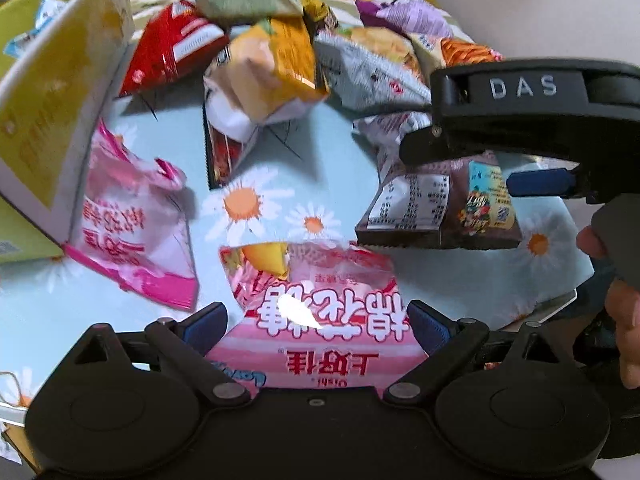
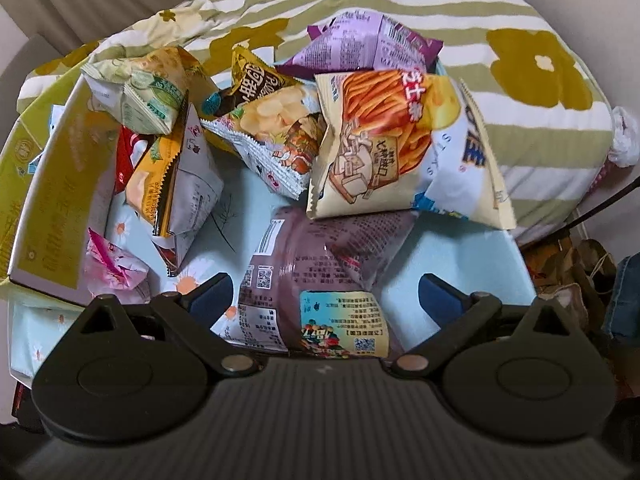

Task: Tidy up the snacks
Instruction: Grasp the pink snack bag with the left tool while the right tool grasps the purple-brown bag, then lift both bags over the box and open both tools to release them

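Note:
My left gripper (image 1: 316,320) is open, its fingers on either side of a pink striped snack bag (image 1: 320,320) lying on the daisy-print table (image 1: 256,200). My right gripper (image 2: 325,294) is open around a dark brown snack bag (image 2: 320,276); the same bag shows in the left wrist view (image 1: 440,208), with the right gripper (image 1: 520,120) over it. A second pink bag (image 1: 132,232) lies at the left beside a yellow-green box (image 1: 52,112).
A pile of snack bags lies at the far side: red (image 1: 172,48), orange (image 1: 272,68), potato chips (image 2: 272,120), fries (image 2: 380,136), purple (image 2: 368,44), green (image 2: 140,88). A striped floral blanket (image 2: 520,60) lies behind. The table's right edge (image 2: 520,248) drops to clutter.

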A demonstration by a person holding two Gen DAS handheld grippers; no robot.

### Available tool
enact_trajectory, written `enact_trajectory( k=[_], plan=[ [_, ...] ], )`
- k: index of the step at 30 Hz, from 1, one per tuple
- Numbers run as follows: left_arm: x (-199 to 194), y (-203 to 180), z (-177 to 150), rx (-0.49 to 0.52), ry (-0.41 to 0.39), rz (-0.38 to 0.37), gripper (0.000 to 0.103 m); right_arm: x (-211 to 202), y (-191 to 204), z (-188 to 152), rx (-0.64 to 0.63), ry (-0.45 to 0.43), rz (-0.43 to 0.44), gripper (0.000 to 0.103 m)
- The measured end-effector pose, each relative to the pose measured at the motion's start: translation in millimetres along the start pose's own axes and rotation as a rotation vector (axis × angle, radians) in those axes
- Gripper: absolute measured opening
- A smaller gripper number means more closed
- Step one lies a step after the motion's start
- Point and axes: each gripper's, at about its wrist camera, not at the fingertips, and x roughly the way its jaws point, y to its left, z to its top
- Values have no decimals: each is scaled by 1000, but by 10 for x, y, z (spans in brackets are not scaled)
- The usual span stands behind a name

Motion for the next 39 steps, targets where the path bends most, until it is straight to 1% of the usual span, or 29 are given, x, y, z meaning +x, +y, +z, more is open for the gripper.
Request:
enact_trajectory(
  k=[3,6,13,14,15,19,21,24,32,39],
  plan=[
    [40,44,6,-7,6,-13,90,53,24,13,-5,4,-7,103],
    [14,74,6,2,-1,-17,86,103,39,21,-3,10,-14,103],
    [-38,173,-35,-11,-7,-10,84,212,61,0,6,22,-10,103],
    [-53,204,-40,-16,-8,-11,84,229,67,-4,6,27,-8,101],
    [-65,225,-47,-20,-9,-9,84,247,72,-11,7,35,-2,97],
    [-120,242,-70,-28,-16,-2,83,222,119,-50,-9,23,-8,94],
    [-159,242,-83,-33,-23,-2,83,194,127,-74,-10,24,4,87],
    [-238,244,-107,-38,-36,-5,83,122,136,-104,-13,18,18,86],
    [-576,239,-165,-40,-110,10,83,-195,203,-160,-31,-25,63,85],
    [-1104,348,-160,-79,-244,28,83,-621,416,-95,-104,-104,100,85]
  ],
)
